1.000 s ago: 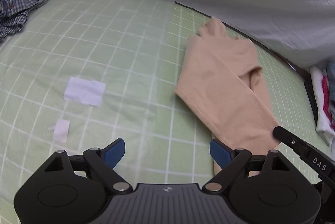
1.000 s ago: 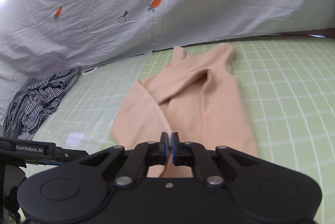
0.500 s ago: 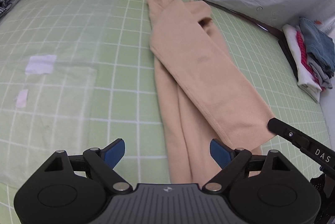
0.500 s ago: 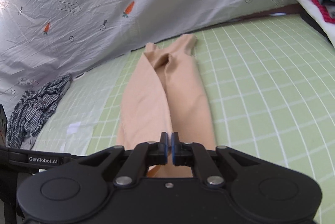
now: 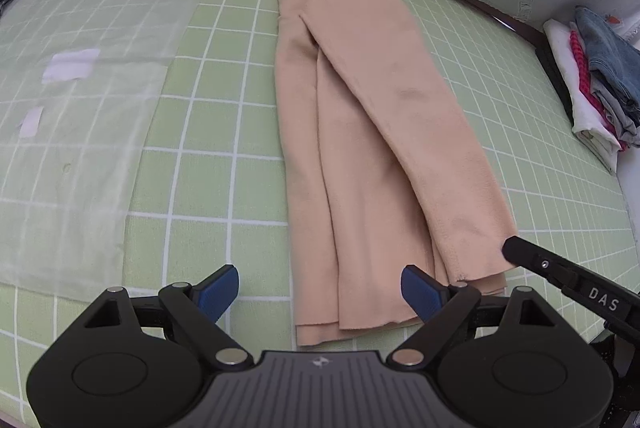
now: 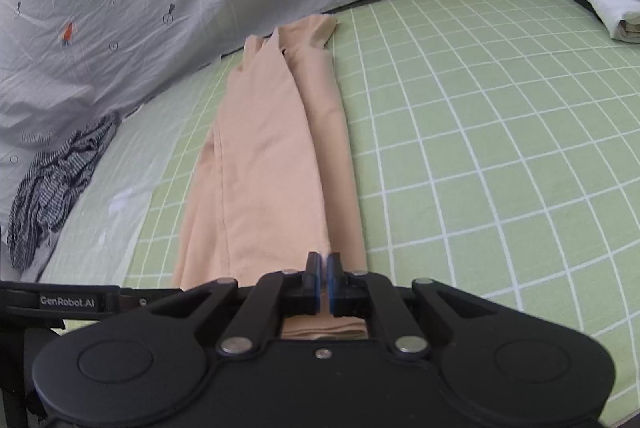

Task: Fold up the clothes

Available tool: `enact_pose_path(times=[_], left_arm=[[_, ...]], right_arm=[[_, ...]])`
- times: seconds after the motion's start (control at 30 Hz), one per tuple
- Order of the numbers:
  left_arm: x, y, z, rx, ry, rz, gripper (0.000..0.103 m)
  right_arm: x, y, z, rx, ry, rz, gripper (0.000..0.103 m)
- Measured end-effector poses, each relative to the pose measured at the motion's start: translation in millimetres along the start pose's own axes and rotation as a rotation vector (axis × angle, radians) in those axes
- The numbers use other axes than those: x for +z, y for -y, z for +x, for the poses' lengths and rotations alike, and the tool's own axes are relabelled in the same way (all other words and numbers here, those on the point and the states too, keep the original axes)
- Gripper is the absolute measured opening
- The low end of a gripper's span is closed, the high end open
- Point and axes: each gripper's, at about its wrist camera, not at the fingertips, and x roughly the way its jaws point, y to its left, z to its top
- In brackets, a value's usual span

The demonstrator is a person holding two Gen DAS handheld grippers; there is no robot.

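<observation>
the beige garment (image 5: 372,132) lies folded lengthwise into a long narrow strip on the green checked mat (image 5: 224,132), its long axis running straight away from both grippers, near hem closest. that hem lies just ahead of the left gripper (image 5: 320,288), mostly toward its right jaw; the jaws stand wide apart and hold nothing. the right gripper (image 6: 321,278) sits over the hem's right part, jaws together; whether they pinch any cloth cannot be told.
</observation>
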Motion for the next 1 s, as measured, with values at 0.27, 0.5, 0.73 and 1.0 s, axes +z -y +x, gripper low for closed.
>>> enact_pose_path(times=[0.27, 0.5, 0.73, 1.0], left_arm=[[-3, -3, -2, 0.048, 0.027, -0.048, 0.089], [-2, 0, 3, 0.047, 0.04, -0.081, 0.089], [-8, 19, 13, 0.06, 0.018, -0.018, 0.088], [-12, 32, 19, 0.121, 0.028, 0.058, 0.08]], right_arm=[[3, 11, 5, -0.047, -0.013, 0.008, 0.041], [5, 11, 14, -0.047, -0.039, -0.04, 0.067], [5, -3, 27, -0.045, -0.069, -0.146, 0.098], [6, -8, 39, -0.057, -0.078, -0.174, 0.103]])
